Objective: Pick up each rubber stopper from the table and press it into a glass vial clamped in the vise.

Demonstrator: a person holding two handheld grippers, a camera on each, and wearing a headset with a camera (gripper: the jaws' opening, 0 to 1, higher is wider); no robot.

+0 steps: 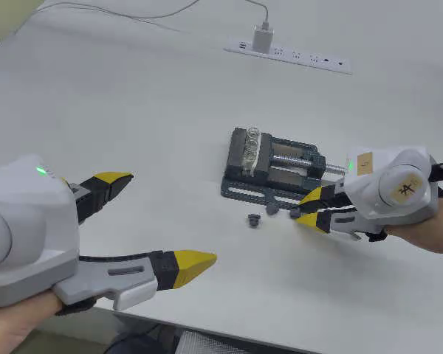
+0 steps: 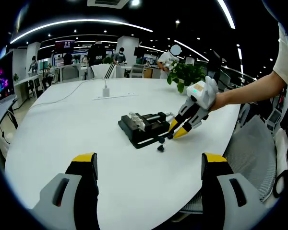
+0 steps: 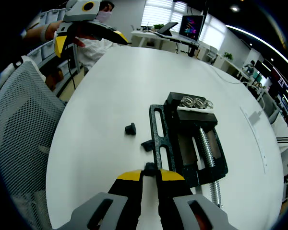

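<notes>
A white table [image 1: 133, 110] is seen from above. Near its middle sits a dark vise [image 1: 275, 168] clamping a row of clear glass vials [image 1: 252, 146]. The glass blurs together, so their number is hard to count.

The left gripper [image 1: 155, 220] hangs over the table's near edge, well away from the vise, with its yellow-tipped jaws spread wide around nothing. Its body is cut off by the frame.

The right gripper [image 1: 308, 209] lies low by the vise's front edge, its jaws narrow. A small dark stopper [image 3: 150, 166] sits right at the tips and is partly hidden by them. Whether it is pinched or only touched cannot be told.

A second stopper [image 1: 272, 209] and a third stopper [image 1: 253, 219] lie loose on the table just in front of the vise.

A power strip [image 1: 289, 54] with a charger [image 1: 262, 35] lies at the far side.
</notes>
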